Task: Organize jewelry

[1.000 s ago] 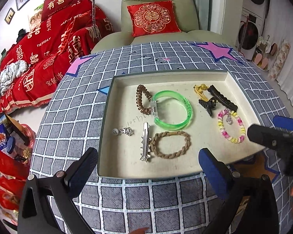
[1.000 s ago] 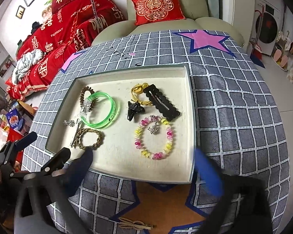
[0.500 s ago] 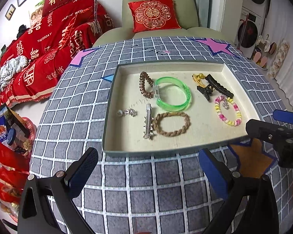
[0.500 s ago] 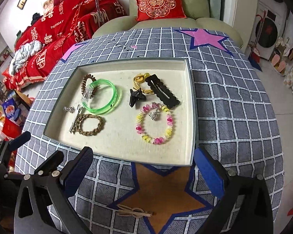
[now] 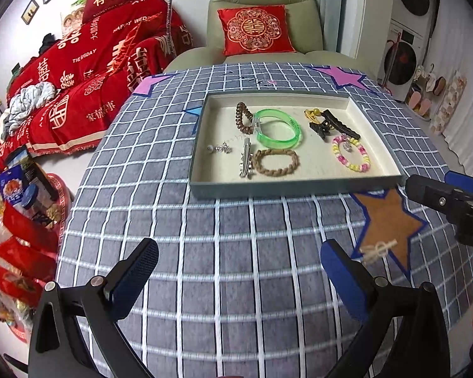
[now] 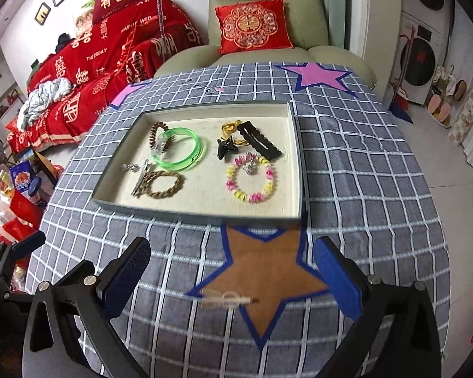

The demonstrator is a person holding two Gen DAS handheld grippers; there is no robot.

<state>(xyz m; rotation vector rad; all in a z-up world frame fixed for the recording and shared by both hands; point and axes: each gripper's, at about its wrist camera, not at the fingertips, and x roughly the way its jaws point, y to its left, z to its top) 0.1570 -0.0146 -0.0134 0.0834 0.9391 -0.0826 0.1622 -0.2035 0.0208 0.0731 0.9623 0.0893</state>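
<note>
Two grippers are hovering wide open and empty over the cloth point(image 6: 362, 170): the left gripper point(image 5: 239, 275) and the right gripper point(image 6: 233, 275). Jewelry is lying in the tray point(image 6: 294, 157): a green bangle point(image 6: 179, 152), beads point(image 6: 250, 182), a rope band point(image 6: 165, 184). A pale clip point(image 6: 227, 299) is resting on the brown star point(image 6: 268, 271), between the right gripper's fingers.

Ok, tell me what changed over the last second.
Both grippers drew back from the tray, away from the jewelry: the left gripper and right gripper now hover over bare tablecloth, still open and empty. The jewelry in the tray and the pale clip on the brown star stayed put.
</note>
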